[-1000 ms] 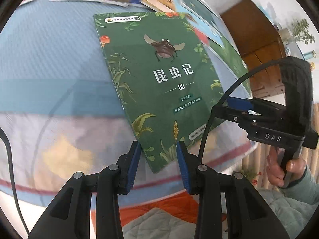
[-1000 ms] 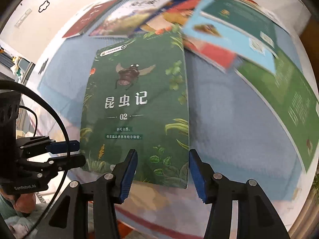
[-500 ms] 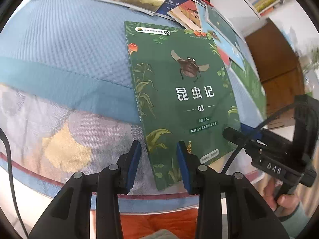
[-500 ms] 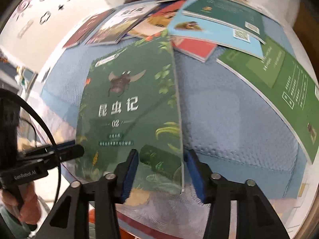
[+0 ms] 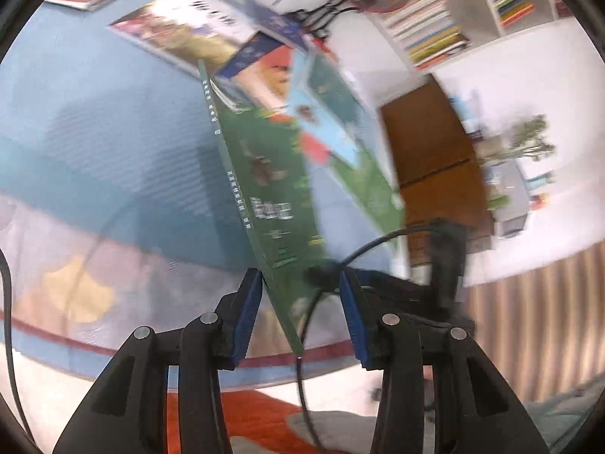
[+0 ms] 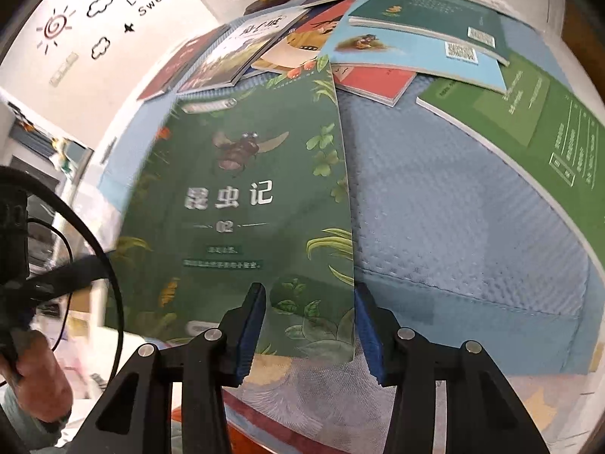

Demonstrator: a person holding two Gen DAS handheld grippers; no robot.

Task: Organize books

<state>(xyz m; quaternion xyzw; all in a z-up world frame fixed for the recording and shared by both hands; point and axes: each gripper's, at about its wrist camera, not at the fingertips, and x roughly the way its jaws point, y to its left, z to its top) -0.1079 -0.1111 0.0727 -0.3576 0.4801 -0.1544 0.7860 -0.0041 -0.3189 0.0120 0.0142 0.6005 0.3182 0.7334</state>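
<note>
Green insect book raised on edge at blue bed's near edge.
Cover: 昆虫记, "02"; wall reads "Life is Sweet". Vs 1 s ago: book lay flat, now tilted up, spine twd L cam. L gripper jaws just opening, book's lower corner between, pads not pressing. R gripper jaws apart, just opening, book's bottom edge between, no pinch seen.
</note>
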